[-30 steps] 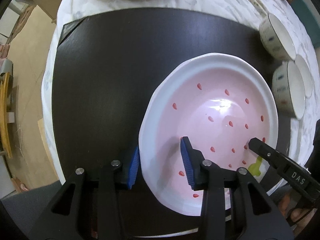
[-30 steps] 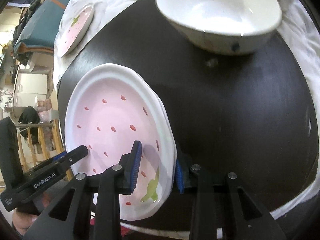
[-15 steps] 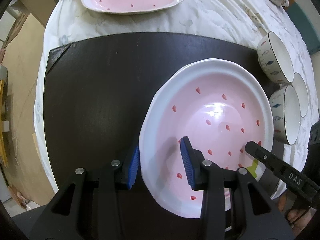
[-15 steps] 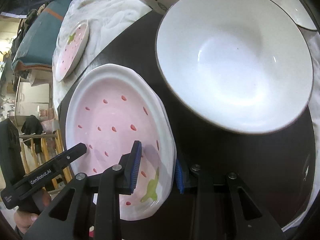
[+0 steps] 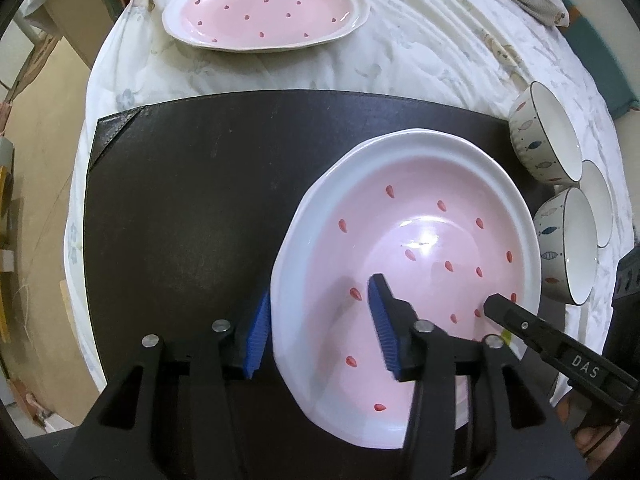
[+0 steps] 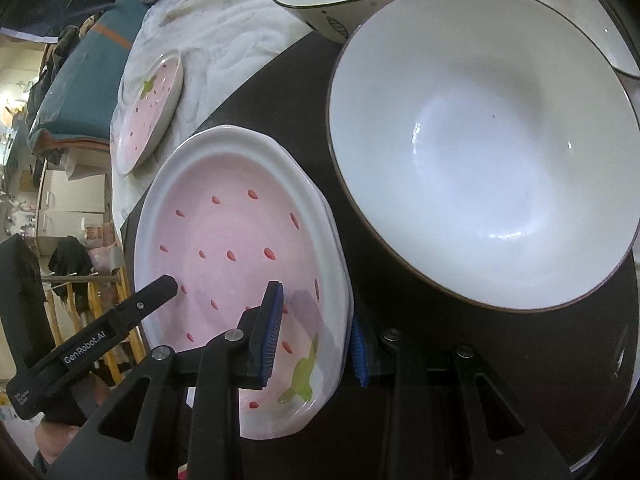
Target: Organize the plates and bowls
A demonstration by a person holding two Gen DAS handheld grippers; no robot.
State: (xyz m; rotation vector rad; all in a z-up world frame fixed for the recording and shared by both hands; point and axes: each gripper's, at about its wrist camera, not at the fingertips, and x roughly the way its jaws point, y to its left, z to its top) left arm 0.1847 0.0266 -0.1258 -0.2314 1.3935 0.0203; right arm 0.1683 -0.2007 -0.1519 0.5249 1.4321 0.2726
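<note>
Two grippers straddle opposite rims of one pink plate (image 5: 420,248) on the dark mat (image 5: 192,208), which appears to sit on another plate of the same shape, judging by a second rim showing beneath it. The left gripper (image 5: 320,328) has just been opening: its blue pads now stand clear of the near-left rim, which lies between them ungripped. The right gripper (image 6: 314,336) sits at the stem end, its narrow jaws set either side of the rim, apparently pinching it. A second pink plate (image 5: 264,8) waits on the far cloth (image 5: 420,48), well apart. A large white bowl (image 6: 480,160) stands on the mat just right of the plate, and small patterned bowls (image 5: 546,132) cluster at the right edge. By the look of it, the step in hand is setting this plate down on the stack and letting go. Next, the right gripper needs to release too, both lifting straight away so the plate is not dragged, before one reaches across for the far plate.
</note>
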